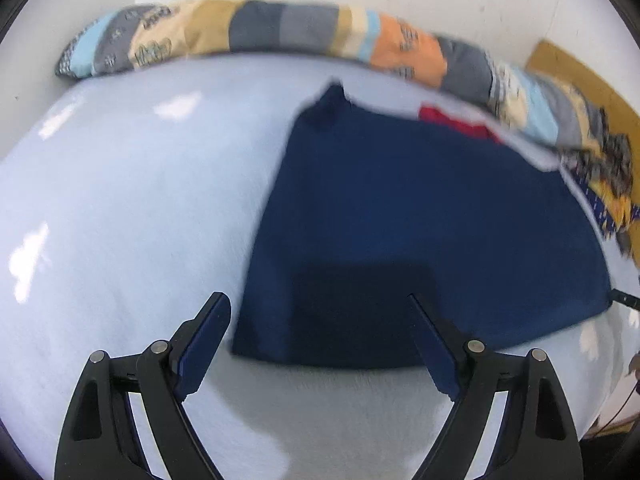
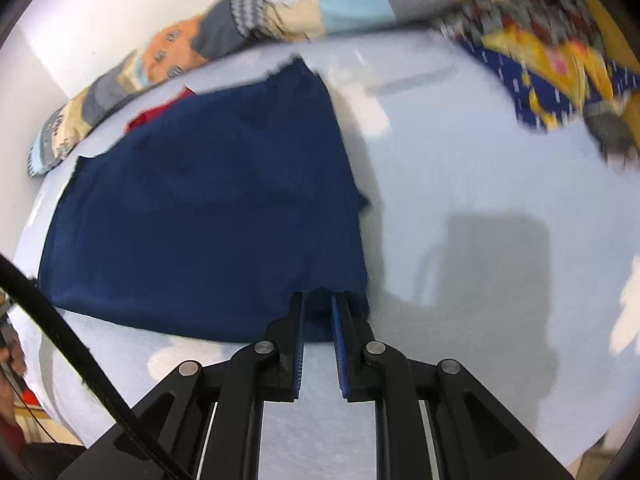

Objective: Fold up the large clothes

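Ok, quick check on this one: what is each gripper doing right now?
Left gripper: open, nothing between its fingers, above the navy garment.
Right gripper: narrowly open at the garment's near corner; a grip cannot be told.

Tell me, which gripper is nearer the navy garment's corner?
Right. The right gripper has its nearly closed tips at a near corner of the navy garment. The left gripper hangs wide open above its near edge.

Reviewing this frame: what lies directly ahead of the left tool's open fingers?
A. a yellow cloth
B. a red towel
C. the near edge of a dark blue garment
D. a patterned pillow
C: in the left wrist view the left tool hangs open over the dark blue garment, its near edge between the fingers.
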`<action>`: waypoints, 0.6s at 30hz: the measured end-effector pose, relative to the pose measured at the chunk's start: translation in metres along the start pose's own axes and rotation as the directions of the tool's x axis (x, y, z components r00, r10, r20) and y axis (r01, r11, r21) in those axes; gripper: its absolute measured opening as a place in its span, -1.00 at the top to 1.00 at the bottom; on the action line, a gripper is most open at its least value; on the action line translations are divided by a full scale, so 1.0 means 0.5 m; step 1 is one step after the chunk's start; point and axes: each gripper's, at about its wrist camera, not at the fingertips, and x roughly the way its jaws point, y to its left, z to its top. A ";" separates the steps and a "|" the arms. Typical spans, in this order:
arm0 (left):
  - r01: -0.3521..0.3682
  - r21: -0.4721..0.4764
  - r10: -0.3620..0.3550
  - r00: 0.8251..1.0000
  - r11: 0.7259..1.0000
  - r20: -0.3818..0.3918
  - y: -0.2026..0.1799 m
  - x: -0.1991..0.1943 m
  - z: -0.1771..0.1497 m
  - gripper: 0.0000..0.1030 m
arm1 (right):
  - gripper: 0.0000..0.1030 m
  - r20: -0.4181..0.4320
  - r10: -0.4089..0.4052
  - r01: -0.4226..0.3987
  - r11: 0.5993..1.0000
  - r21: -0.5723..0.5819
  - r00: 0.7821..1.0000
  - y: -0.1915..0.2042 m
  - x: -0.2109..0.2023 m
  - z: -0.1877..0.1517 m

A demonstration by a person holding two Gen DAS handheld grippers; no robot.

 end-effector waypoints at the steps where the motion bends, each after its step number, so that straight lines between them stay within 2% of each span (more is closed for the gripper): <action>1: -0.008 0.006 0.008 1.000 1.000 0.007 -0.001 0.000 0.018 -0.70 | 0.72 0.017 0.003 -0.003 1.000 -0.010 1.000 0.009 -0.010 0.008; 3: -0.030 0.034 0.029 0.999 0.999 0.017 -0.012 0.008 0.047 -0.71 | 0.61 0.050 0.040 -0.039 0.999 -0.016 0.998 0.039 -0.006 0.044; 5: -0.054 0.055 0.055 0.998 0.997 -0.007 -0.025 0.042 0.070 -0.77 | 0.27 0.033 0.047 -0.046 0.999 -0.021 0.998 0.078 0.037 0.089; 6: -0.060 0.050 0.062 0.997 0.997 -0.034 -0.020 0.062 0.070 -0.78 | 0.22 0.015 0.036 -0.036 0.999 -0.021 0.999 0.086 0.055 0.097; 8: -0.087 -0.006 0.085 0.985 0.996 -0.153 0.004 0.126 0.053 -0.78 | 0.18 -0.067 0.024 -0.024 1.000 0.008 0.997 0.079 0.117 0.101; 9: -0.073 -0.062 0.060 0.980 0.995 -0.190 0.025 0.144 0.038 -0.78 | 0.18 -0.096 0.042 -0.039 0.999 0.032 0.995 0.070 0.136 0.094; 11: -0.025 -0.148 0.005 0.991 0.989 -0.131 0.055 0.128 0.021 -0.78 | 0.19 -0.073 0.101 -0.095 0.992 0.085 0.992 0.048 0.122 0.093; 14: 0.023 -0.231 -0.044 0.996 0.973 -0.083 0.102 0.092 0.011 -0.78 | 0.13 -0.012 0.161 -0.159 0.979 0.125 0.987 0.013 0.062 0.083; 16: 0.046 -0.295 -0.072 0.995 0.954 -0.076 0.138 0.074 0.007 -0.78 | -0.06 0.015 0.164 -0.164 0.972 0.168 0.986 -0.024 0.036 0.078; 18: 0.080 -0.363 -0.121 0.988 0.928 -0.091 0.172 0.066 -0.001 -0.78 | -0.09 0.017 0.150 -0.150 0.964 0.221 0.989 -0.075 0.022 0.060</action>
